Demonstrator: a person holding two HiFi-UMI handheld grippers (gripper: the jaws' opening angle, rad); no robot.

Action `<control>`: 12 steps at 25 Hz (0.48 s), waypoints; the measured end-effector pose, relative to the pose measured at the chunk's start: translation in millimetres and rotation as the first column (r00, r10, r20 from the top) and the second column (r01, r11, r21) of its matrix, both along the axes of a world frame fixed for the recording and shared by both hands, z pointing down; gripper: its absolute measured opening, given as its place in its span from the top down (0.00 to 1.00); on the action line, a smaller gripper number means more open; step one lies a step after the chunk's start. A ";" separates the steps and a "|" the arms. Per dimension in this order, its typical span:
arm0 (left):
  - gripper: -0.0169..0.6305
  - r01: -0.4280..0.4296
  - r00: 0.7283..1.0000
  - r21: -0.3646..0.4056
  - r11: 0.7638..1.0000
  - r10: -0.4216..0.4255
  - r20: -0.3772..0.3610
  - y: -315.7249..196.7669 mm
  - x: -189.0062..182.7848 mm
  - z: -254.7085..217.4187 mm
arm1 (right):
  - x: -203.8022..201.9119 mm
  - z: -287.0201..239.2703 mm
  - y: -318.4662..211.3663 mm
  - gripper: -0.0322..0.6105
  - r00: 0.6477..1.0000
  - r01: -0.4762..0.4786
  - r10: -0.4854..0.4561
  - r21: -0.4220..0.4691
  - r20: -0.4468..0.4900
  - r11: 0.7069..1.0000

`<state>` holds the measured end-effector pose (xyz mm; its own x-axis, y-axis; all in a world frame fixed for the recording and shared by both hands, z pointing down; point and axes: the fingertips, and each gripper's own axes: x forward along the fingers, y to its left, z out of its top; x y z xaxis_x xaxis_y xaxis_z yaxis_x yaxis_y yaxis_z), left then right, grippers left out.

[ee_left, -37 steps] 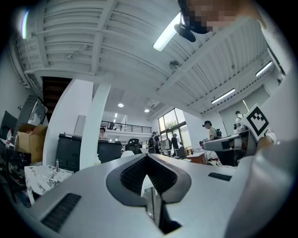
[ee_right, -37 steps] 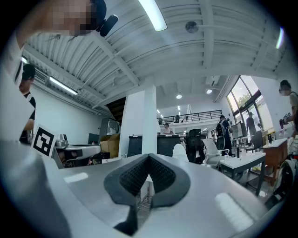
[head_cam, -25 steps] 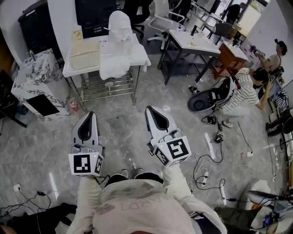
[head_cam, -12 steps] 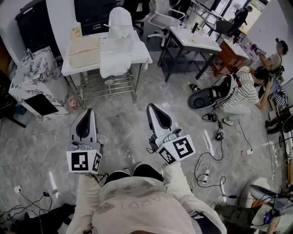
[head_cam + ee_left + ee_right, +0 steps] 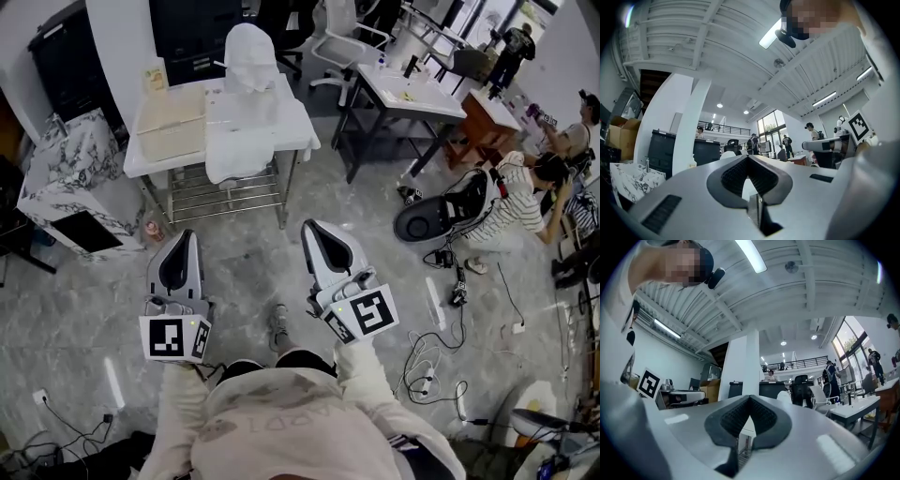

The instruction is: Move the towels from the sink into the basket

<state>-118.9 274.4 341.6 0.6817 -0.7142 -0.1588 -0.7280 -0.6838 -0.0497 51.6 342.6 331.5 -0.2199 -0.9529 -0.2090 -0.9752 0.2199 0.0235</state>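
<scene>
Btwn the grippers and the table there's a stretch of grey marble-look floor [image 5: 244,262], w/ a small can [image 5: 155,228] standing by the table's near-left leg. The white table [image 5: 150,165] on thin metal legs sits far centre.

Left of it is a marble-pattern cabinet [image 5: 66,173], w/ a black cabinet [image 5: 66,47] further back. To the right are a white desk [image 5: 412,89] and an office chair [image 5: 337,23]. A person in a striped top [image 5: 516,192] sits on the floor beside a black rounded unit [image 5: 436,211]. Loose cables [image 5: 422,352] trail near right.

The table's left half holds a shallow rectangular beige basin [image 5: 172,117]; can't tell what's in it. A white towel [image 5: 246,141], soft and creased, covers the right half and hangs over the near edge. A tall white lump [image 5: 250,52] stands at the far edge; can't tell what it is. A wire shelf [image 5: 220,183] sits under the top.

The left gripper [image 5: 184,246] and right gripper [image 5: 319,236] are held side by side, near, well apart from the table. Each has its ribbed dark pads clenched tip to tip and holds no object.
</scene>
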 end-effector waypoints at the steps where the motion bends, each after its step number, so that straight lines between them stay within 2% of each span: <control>1: 0.97 0.007 1.000 0.002 1.000 -0.007 -0.002 -11.3 7.3 -2.2 | 6.9 -1.2 -13.2 0.94 1.000 0.002 -0.002 -0.001 -0.016 1.000; 12: 0.97 0.050 0.998 0.029 0.998 -0.049 -0.029 -130.3 95.7 -26.6 | 91.4 -14.0 -149.6 0.94 0.997 0.059 -0.059 -0.014 -0.047 0.998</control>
<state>-23.3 144.1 315.1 0.6402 -0.7419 -0.1991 -0.7626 -0.6451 -0.0482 143.0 193.0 317.6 -0.2851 -0.9405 -0.1847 -0.9584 0.2776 0.0661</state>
